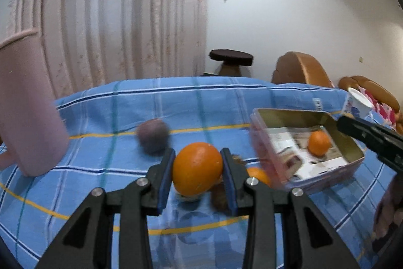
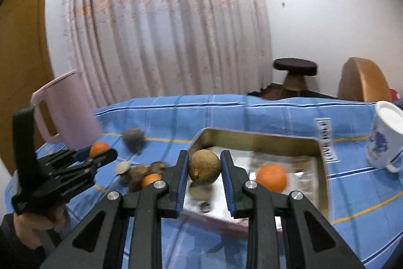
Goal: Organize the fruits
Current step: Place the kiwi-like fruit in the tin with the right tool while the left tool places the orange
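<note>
My left gripper point(image 1: 197, 168) is shut on a large orange point(image 1: 197, 169) and holds it above the blue checked tablecloth point(image 1: 151, 102). My right gripper point(image 2: 204, 168) is shut on a brown round fruit point(image 2: 204, 166) over the near left part of a metal tin point(image 2: 254, 139). One small orange point(image 2: 271, 177) lies in the tin point(image 1: 297, 117), and it also shows in the left wrist view point(image 1: 319, 143). A purple-grey fruit point(image 1: 153, 135) lies loose on the cloth. Another small orange point(image 1: 259, 175) and some brown fruits point(image 2: 137, 172) lie left of the tin.
A pink jug point(image 1: 27, 105) stands at the left of the table. A white mug point(image 2: 385, 138) stands right of the tin. A dark stool point(image 1: 230, 59) and wooden chairs point(image 1: 299, 69) stand behind the table, in front of a curtain.
</note>
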`<state>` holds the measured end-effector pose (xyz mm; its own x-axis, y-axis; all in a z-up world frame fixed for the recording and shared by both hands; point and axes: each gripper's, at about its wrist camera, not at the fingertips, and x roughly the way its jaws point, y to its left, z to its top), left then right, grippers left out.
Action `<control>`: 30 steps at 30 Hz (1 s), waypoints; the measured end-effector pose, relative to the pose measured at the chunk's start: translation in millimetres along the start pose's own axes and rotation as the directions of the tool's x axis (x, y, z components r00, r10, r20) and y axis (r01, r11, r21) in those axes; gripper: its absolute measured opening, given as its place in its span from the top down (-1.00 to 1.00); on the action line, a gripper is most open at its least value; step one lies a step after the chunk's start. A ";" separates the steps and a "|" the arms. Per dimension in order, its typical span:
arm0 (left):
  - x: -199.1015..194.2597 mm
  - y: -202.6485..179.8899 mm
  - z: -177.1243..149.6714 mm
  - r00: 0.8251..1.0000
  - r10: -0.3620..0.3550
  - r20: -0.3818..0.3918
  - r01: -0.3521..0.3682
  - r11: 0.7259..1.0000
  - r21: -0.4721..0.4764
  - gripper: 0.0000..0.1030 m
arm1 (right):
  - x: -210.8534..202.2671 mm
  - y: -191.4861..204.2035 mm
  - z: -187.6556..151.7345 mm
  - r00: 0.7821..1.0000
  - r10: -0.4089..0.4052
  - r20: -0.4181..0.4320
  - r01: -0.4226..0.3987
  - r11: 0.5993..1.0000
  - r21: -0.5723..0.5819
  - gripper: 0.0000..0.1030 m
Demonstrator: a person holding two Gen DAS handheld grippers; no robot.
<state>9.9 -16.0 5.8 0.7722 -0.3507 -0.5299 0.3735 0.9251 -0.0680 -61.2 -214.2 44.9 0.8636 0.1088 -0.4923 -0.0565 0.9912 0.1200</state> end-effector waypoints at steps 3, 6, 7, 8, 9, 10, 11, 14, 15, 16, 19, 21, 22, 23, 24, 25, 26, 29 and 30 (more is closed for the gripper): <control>3.4 -24.5 3.4 1.000 -0.022 0.003 0.022 0.999 0.029 0.25 | -5.0 -27.0 4.8 0.999 -0.034 0.016 0.034 0.999 0.042 0.47; 10.0 -46.3 6.2 0.999 -0.044 -0.005 0.044 0.998 0.050 0.25 | -8.2 -52.7 8.8 0.997 -0.076 0.028 0.073 0.994 0.076 0.47; 12.6 -52.6 7.5 0.999 -0.051 -0.009 0.052 0.997 0.053 0.25 | -8.3 -61.3 9.5 0.996 -0.086 0.028 0.083 0.993 0.089 0.47; 15.7 -60.1 9.1 0.998 -0.060 -0.014 0.061 0.997 0.055 0.25 | -7.5 -67.1 10.2 0.996 -0.090 0.025 0.087 0.991 0.098 0.47; 18.8 -67.7 11.3 0.997 -0.070 -0.018 0.071 0.996 0.057 0.25 | -6.4 -71.2 11.3 0.995 -0.095 0.022 0.092 0.990 0.104 0.47; 21.1 -72.6 13.4 0.997 -0.076 -0.020 0.077 0.995 0.059 0.25 | -5.2 -75.2 11.6 0.995 -0.101 0.018 0.099 0.989 0.107 0.47; 26.1 -81.5 16.6 0.996 -0.086 -0.025 0.087 0.994 0.060 0.25 | -2.6 -79.5 11.6 0.994 -0.111 0.012 0.109 0.988 0.108 0.47; 35.6 -101.6 20.6 0.993 -0.110 -0.040 0.112 0.992 0.052 0.25 | 5.2 -86.2 9.9 0.993 -0.120 -0.015 0.121 0.987 0.106 0.47; 38.7 -108.7 21.1 0.992 -0.117 -0.045 0.119 0.991 0.053 0.25 | 8.1 -88.2 8.0 0.992 -0.123 -0.028 0.125 0.987 0.103 0.47; 41.4 -114.5 20.9 0.992 -0.117 -0.050 0.119 0.991 0.058 0.25 | 11.3 -89.4 6.8 0.991 -0.125 -0.043 0.129 0.987 0.098 0.47; 51.0 -129.9 20.1 0.991 -0.113 -0.076 0.118 0.990 0.073 0.25 | 17.2 -90.3 4.3 0.990 -0.125 -0.067 0.131 0.988 0.084 0.47; 55.9 -136.1 18.3 0.990 -0.111 -0.090 0.118 0.990 0.077 0.25 | 21.3 -90.2 3.2 0.988 -0.130 -0.080 0.136 0.988 0.068 0.47; 57.9 -138.1 17.9 0.990 -0.106 -0.095 0.114 0.990 0.081 0.25 | 23.1 -90.6 2.5 0.988 -0.127 -0.087 0.133 0.989 0.066 0.47; 61.1 -140.5 15.8 0.989 -0.099 -0.106 0.108 0.991 0.084 0.25 | 25.4 -91.7 2.4 0.988 -0.123 -0.093 0.129 0.989 0.071 0.46; 62.6 -141.2 15.3 0.989 -0.096 -0.116 0.107 0.991 0.086 0.25 | 27.0 -93.2 2.4 0.988 -0.118 -0.100 0.126 0.989 0.076 0.46; 63.9 -142.2 15.1 0.987 -0.096 -0.126 0.107 0.991 0.085 0.25 | 28.9 -94.6 1.6 0.988 -0.114 -0.108 0.123 0.989 0.082 0.46; 64.2 -142.6 15.4 0.988 -0.096 -0.125 0.106 0.991 0.082 0.25 | 30.5 -95.8 0.8 0.987 -0.112 -0.114 0.122 0.989 0.086 0.46; 66.9 -145.6 16.1 0.987 -0.085 -0.137 0.097 0.991 0.088 0.25 | 35.6 -98.1 -1.3 0.986 -0.099 -0.135 0.113 0.989 0.099 0.46; 68.9 -147.3 15.8 0.986 -0.077 -0.146 0.091 0.991 0.095 0.25 | 36.8 -98.4 -1.7 0.986 -0.093 -0.140 0.108 0.989 0.103 0.46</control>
<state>16.2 -178.7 -7.4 0.6581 -0.3959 -0.6405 0.4893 0.8714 -0.0358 -24.7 -307.6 13.5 0.7865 0.0259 -0.6170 0.0886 0.9840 0.1542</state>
